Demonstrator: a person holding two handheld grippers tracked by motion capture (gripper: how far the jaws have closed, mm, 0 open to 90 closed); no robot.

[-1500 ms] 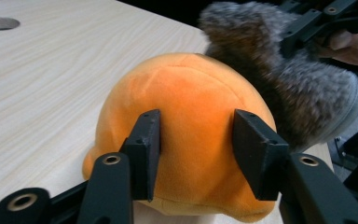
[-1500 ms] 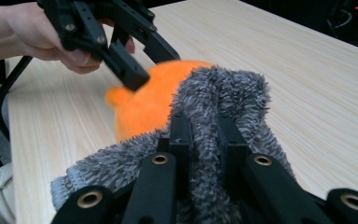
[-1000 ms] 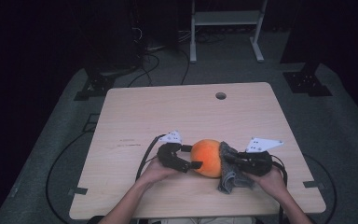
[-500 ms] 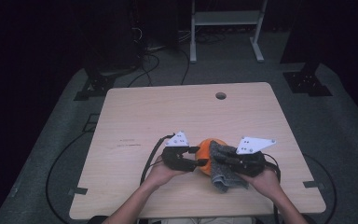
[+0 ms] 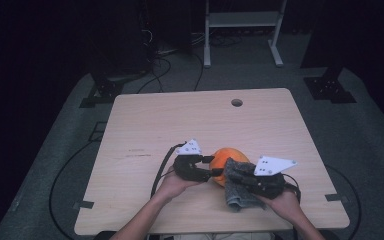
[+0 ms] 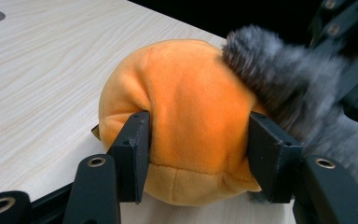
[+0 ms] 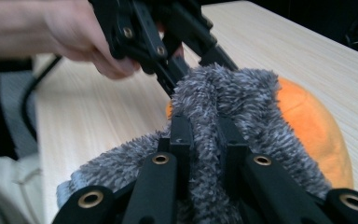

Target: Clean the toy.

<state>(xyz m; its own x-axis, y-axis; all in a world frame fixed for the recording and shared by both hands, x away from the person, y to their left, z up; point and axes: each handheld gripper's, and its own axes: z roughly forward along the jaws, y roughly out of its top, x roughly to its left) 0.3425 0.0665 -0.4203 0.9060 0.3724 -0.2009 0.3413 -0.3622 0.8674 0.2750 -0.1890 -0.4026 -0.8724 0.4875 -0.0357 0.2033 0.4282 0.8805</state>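
Observation:
An orange plush ball [image 5: 224,158] rests on the wooden table [image 5: 170,125] near its front edge. My left gripper [image 5: 211,168] comes at it from the left; its jaws have just been closing, and in the left gripper view both pads [image 6: 133,151] press into the ball [image 6: 186,102]. My right gripper [image 5: 236,175] is shut on a fluffy grey cloth [image 5: 237,194]. The cloth [image 7: 233,93] is draped against the ball's right side and top [image 7: 319,130]. The left gripper [image 7: 168,51] and its hand appear beyond it.
A round hole [image 5: 236,102] sits in the table near the far edge. A black cable [image 5: 161,167] trails from the left gripper toward the front. Beyond the table stand a white frame [image 5: 240,20] and dark stand feet [image 5: 330,85] on grey floor.
The left jaws have closed onto the orange ball. My right gripper has carried the grey cloth left and slightly up, onto the ball's side.

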